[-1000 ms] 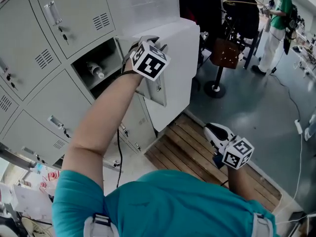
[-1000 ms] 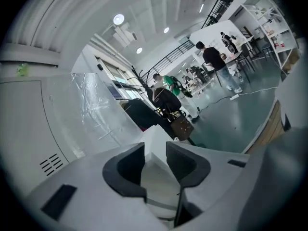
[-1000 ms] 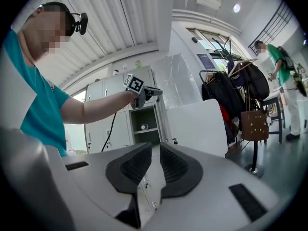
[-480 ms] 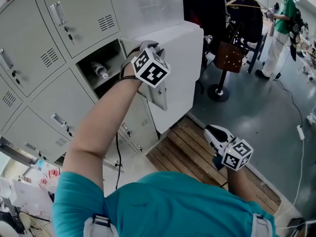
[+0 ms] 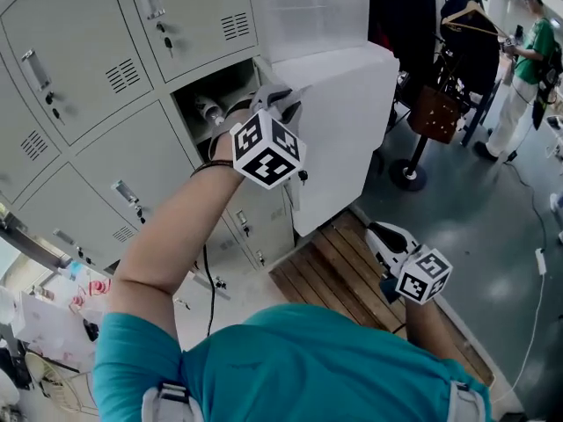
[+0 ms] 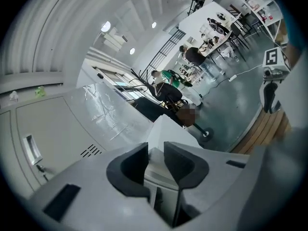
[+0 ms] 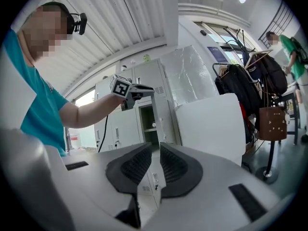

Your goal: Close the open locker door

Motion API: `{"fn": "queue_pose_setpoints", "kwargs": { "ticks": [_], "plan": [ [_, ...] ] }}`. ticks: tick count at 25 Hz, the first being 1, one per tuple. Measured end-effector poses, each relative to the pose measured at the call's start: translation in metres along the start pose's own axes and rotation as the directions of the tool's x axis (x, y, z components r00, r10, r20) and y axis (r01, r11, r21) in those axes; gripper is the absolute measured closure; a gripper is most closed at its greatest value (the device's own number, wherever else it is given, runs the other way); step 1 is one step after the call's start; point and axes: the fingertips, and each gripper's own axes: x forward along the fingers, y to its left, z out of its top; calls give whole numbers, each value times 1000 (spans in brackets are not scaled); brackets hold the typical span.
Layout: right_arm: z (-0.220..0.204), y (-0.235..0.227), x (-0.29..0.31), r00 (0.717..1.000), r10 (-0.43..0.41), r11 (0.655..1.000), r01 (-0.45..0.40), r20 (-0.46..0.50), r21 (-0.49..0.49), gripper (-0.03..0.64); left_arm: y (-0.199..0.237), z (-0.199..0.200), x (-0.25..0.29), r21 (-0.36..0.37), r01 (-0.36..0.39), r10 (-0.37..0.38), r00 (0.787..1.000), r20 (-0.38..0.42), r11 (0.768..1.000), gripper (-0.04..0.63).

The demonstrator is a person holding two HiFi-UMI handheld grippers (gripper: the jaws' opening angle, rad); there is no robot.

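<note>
Now the left tongs [image 5: 280,104] have narrowed onto the edge of the white metal locker door [image 5: 347,130] and grip it. The door still stands wide open, so I think swinging it shut can begin. Lower down, the right tongs [image 5: 378,232] are slightly apart and empty.

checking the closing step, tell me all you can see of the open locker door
The door is a pale grey, flat panel that looks like metal. It stands open, swung well out from its compartment. The left gripper is clamped on its edge near the top. Nothing else visibly touches it.
</note>
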Motion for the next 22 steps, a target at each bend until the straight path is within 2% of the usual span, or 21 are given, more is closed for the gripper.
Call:
{"fn": "queue_pose_setpoints", "kwargs": {
  "ticks": [5, 10, 17, 22],
  "plan": [
    [-2, 20, 32, 999, 32, 999, -32, -18, -10, 578, 21, -40, -37, -4, -19, 18, 1000, -6, 1000, 486],
    [-4, 45, 65, 998, 56, 998, -57, -36, -21, 578, 42, -84, -62, 90, -67, 70, 997, -30, 994, 488],
    [-8, 71, 102, 996, 64, 997, -66, -66, -29, 578, 79, -142, -77, 107, -123, 131, 989, -67, 987, 488],
    [-9, 83, 122, 995, 60, 997, -63, -81, -37, 578, 97, -170, -76, 184, -162, 181, 979, -89, 969, 488]
  ]
}}
